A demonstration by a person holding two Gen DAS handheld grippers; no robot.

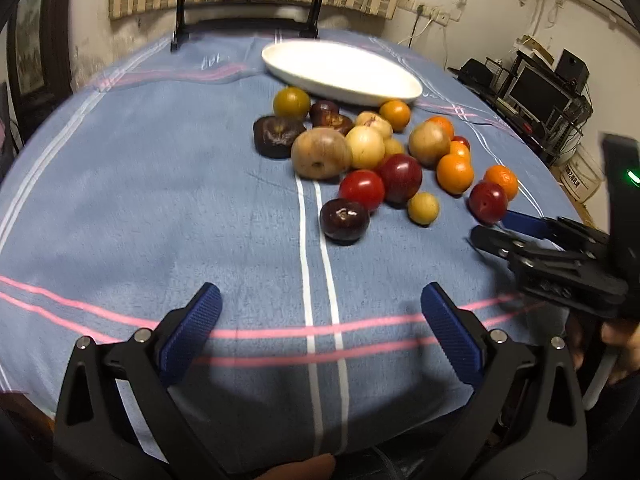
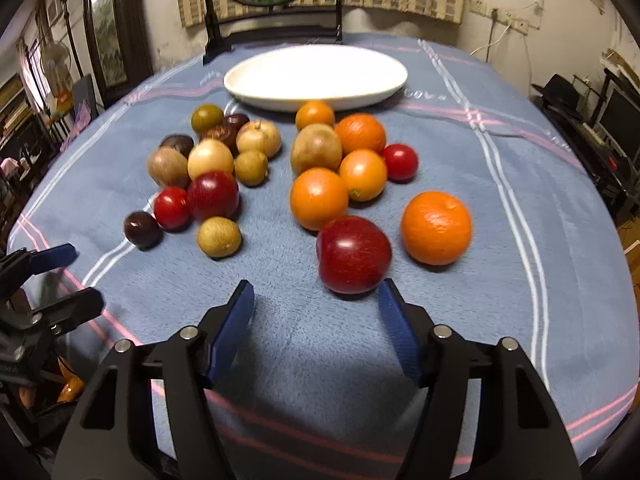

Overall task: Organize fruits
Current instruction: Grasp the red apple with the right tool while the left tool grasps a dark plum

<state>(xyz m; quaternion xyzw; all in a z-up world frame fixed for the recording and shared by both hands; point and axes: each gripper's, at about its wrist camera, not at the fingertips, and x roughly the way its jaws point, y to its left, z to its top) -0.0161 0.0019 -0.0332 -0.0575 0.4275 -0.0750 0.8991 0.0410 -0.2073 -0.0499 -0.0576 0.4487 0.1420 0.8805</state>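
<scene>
Currently both claws hover with fingers spread wide, holding nothing, above the table.

Loose fruits lie clustered on the blue cloth just in front of the white plate. Right claw sits just short of a red apple; left claw stays well apart from the pile.

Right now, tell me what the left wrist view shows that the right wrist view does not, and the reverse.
Only the left wrist view shows the left gripper head-on, jaws open over bare cloth, and the green indicator light.

Only the right wrist view shows the right gripper head-on, jaws open just short of the large red apple, and the standing fan.

Both share the white plate, empty, the loose fruit pile and the blue striped cloth.
</scene>
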